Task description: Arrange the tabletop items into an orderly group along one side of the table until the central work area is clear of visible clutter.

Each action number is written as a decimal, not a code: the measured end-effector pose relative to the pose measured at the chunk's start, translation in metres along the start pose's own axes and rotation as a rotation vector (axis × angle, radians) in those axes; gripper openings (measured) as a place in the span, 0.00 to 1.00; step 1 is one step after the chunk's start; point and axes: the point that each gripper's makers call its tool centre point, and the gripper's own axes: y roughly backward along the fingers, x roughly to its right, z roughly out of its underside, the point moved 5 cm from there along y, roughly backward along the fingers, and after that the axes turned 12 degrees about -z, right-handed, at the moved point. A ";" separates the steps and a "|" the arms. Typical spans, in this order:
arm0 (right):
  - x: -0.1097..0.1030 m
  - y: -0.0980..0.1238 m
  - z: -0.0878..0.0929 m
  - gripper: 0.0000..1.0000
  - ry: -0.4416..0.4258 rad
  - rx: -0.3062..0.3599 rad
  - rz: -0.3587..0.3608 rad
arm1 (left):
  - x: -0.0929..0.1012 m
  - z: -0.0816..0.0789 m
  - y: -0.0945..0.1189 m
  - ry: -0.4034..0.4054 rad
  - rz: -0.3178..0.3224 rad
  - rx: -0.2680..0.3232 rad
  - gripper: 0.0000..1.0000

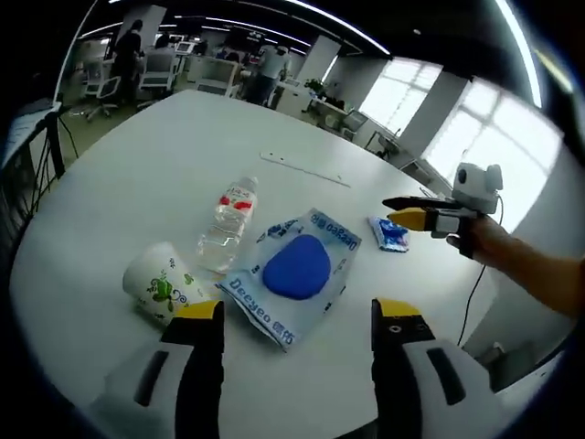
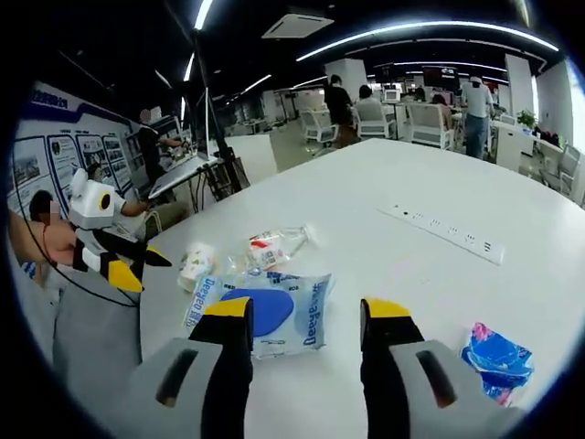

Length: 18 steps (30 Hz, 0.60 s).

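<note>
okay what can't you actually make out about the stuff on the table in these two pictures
- Paper cup: its green print is too small to read, right gripper view.
- Small blue packet: cut by the picture's edge, right gripper view; wording blurred.
- Water bottle: clear, so liquid level unclear, left gripper view.

Each handheld gripper is built the same way: two broad jaws in black, each capped at the tip with a bright yellow pad, rising from a pale grey moulded body with a dark oblong slot set into each side. The left gripper (image 1: 297,315) shows this plainly in its own view, and the right gripper (image 2: 303,315) matches it. Seen from the left gripper view, the right gripper (image 1: 413,212) looks slim and pointed, with black and yellow tips. A thin dark cable trails down from it. The person's sleeve (image 1: 548,279) behind it is mustard orange.
</note>
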 end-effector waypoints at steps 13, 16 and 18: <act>0.013 -0.018 0.023 0.42 -0.029 -0.064 -0.016 | -0.004 0.021 -0.024 0.061 0.000 -0.054 0.62; 0.016 -0.021 0.026 0.40 -0.036 -0.073 -0.018 | -0.006 0.024 -0.028 0.070 -0.005 -0.066 0.61; 0.018 -0.024 0.029 0.40 -0.043 -0.075 -0.019 | -0.007 0.027 -0.032 0.078 -0.005 -0.071 0.61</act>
